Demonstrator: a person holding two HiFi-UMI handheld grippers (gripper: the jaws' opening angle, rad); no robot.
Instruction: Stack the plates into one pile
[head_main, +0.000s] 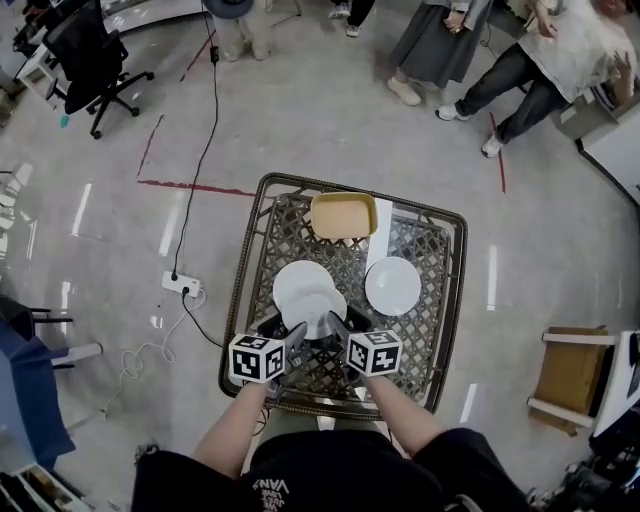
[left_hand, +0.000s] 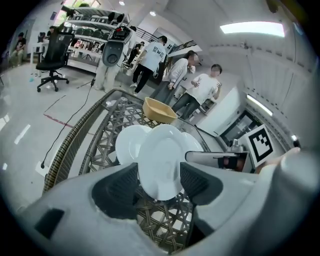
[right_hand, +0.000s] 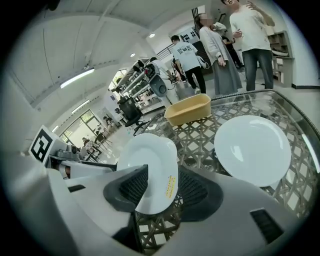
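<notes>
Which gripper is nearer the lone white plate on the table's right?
Right. The right gripper sits just left of the lone plate, nearer the person; the left gripper is farther left, past the held plate.

1. Small white plate (left_hand: 161, 165) — tipped up, pinched between the fingers (left_hand: 116, 186).
2. Big white plate (head_main: 298, 278) lies flat just past the fingers.
3. Other white plate (right_hand: 252, 149) — flat, off to their right.

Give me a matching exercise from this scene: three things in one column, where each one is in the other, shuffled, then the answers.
1. tan dish
2. white plate with a sticker
3. power strip

A. on the floor left of the table
B. at the table's far end
C. gripped by the left gripper and right gripper

Pairs: 1-B, 2-C, 3-A
</notes>
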